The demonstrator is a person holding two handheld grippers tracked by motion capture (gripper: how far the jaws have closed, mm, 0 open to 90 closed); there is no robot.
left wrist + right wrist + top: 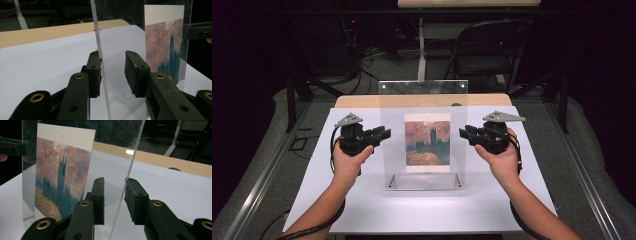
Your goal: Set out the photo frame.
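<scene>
High view shows the left gripper (384,134) and right gripper (463,132) with jaws spread astride the acrylic frame (424,100) edges, so the grip should tighten evenly on both sides before any lift.

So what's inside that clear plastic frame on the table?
A painted picture with a white border stands between the clear frame's panes: a dark tower against a pink sky over water. Its back is hidden.

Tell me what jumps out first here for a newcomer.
A clear acrylic frame stands mid-table on the white sheet, holding a painting print in reds and teal. The left gripper and right gripper flank it, each with one side edge of the pane between its jaws.
</scene>
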